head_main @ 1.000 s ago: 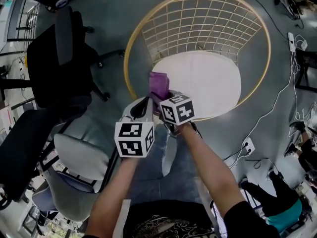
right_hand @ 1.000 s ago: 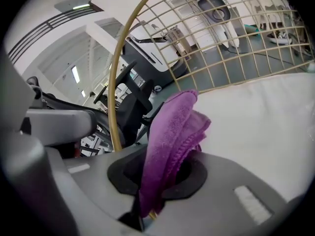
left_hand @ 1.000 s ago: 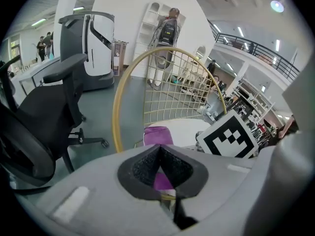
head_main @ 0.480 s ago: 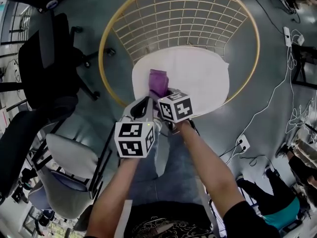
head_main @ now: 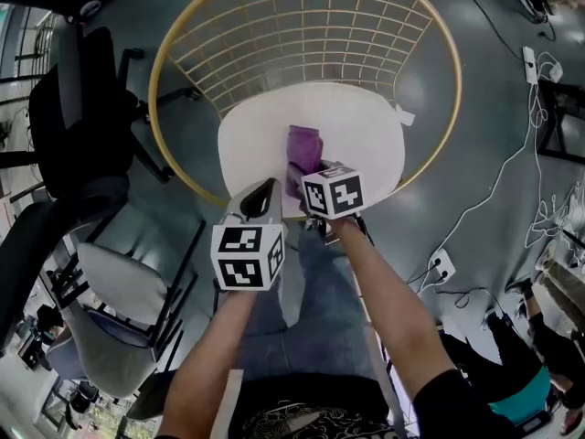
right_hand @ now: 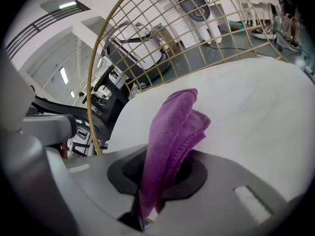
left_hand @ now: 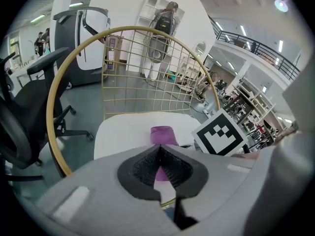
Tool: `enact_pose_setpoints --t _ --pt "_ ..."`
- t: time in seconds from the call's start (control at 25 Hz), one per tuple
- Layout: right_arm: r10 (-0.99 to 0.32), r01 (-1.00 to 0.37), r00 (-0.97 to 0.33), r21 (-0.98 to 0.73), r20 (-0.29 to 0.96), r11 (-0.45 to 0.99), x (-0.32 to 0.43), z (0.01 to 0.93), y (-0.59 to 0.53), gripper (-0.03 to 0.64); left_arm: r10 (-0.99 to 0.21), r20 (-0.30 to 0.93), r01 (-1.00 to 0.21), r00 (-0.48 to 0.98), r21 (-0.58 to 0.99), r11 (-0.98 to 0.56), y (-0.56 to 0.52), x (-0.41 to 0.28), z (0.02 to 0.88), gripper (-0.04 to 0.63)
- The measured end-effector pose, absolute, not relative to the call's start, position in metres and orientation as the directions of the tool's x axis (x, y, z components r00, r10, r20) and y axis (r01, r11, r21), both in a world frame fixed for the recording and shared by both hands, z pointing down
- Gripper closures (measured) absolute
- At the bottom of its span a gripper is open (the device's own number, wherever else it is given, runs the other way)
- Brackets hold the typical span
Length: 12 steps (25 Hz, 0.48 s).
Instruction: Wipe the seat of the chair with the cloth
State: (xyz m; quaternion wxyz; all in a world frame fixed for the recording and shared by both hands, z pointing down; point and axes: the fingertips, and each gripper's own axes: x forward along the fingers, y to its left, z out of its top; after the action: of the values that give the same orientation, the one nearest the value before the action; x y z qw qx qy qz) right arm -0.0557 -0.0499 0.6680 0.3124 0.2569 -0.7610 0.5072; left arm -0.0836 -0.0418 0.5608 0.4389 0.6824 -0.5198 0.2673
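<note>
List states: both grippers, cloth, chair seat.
left gripper: shut, nothing between the jaws.
right gripper: shut on the cloth.
cloth: purple, bunched, clamped at one end, free end over the seat; contact with it cannot be told.
seat: white pad, lying in the gold wire chair.

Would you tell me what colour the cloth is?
Purple cloth, clearest in the right gripper view.

Pushed right hand-held gripper (head_main: 302, 179) and clamped purple cloth (head_main: 303, 147) forward, from front-left edge of white seat (head_main: 251, 140) to about its middle. Seen now with chair (head_main: 157, 62) further left in head view, more of wire back in frame.
</note>
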Motion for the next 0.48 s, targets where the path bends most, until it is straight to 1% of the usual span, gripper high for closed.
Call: enact_pose_setpoints --t 0.24,0.48 --pt "-0.082 -0.735 -0.644 -0.585 0.760 0.343 -0.015 0.670 -0.051 0.557 -0.472 0.821 -0.944 0.321 0.318 -0.090 -0.046 -0.060 0.561 0.595" --pt "-0.136 -0.780 -0.608 -0.556 0.783 0.286 0.035 0.668 -0.065 0.557 -0.467 0.816 -0.939 0.340 0.325 -0.116 -0.053 -0.033 0.561 0.595"
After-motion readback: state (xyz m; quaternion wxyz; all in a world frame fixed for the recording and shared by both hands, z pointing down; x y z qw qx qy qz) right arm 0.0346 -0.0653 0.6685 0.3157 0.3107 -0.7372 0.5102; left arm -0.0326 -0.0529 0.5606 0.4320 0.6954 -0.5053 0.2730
